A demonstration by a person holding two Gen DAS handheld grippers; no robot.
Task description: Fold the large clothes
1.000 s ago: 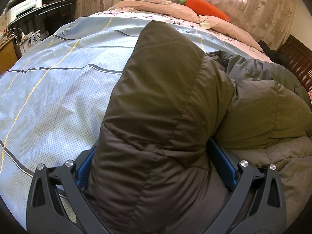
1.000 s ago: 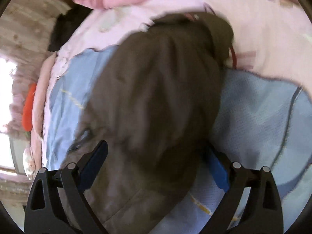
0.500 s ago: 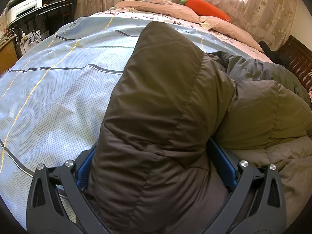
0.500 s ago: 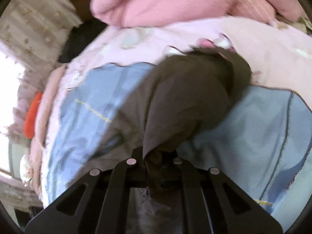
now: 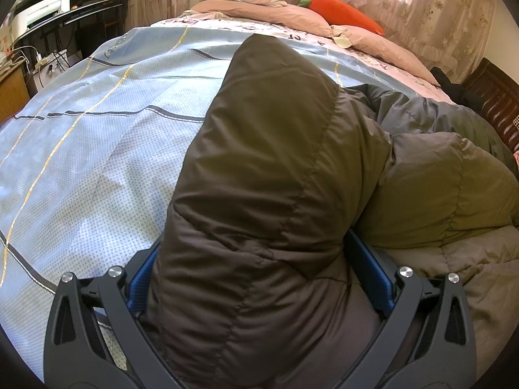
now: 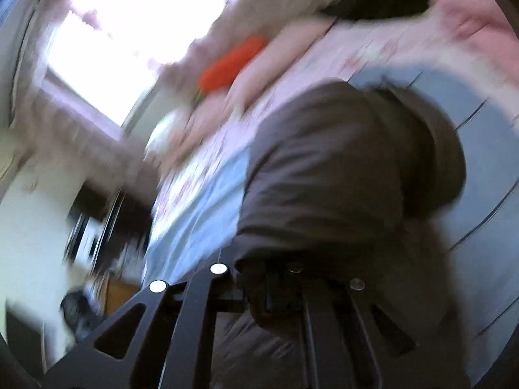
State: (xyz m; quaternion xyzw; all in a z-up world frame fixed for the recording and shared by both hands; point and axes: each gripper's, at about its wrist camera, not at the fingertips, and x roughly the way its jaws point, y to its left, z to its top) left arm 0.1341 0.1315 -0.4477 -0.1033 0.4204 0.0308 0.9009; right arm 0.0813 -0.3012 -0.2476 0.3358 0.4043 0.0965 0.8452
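Since a second ago our right hand-held gripper (image 6: 259, 291) has clamped onto the puffy quilted brown jacket (image 5: 269, 178) and swung, blurring its view. We keep the left hand-held gripper (image 5: 259, 278) spread wide around a jacket fold on the dotted blue bedsheet (image 5: 97, 149).

The view is heavily blurred. The right tool (image 6: 259, 278) has its fingers drawn close together, pinching a fold of the dark brown padded jacket (image 6: 340, 168), which bulges up over the pale blue bedspread (image 6: 201, 201). Beyond lie pink bedding (image 6: 373, 45), an orange carrot-shaped cushion (image 6: 232, 63) and a bright window (image 6: 129, 32).
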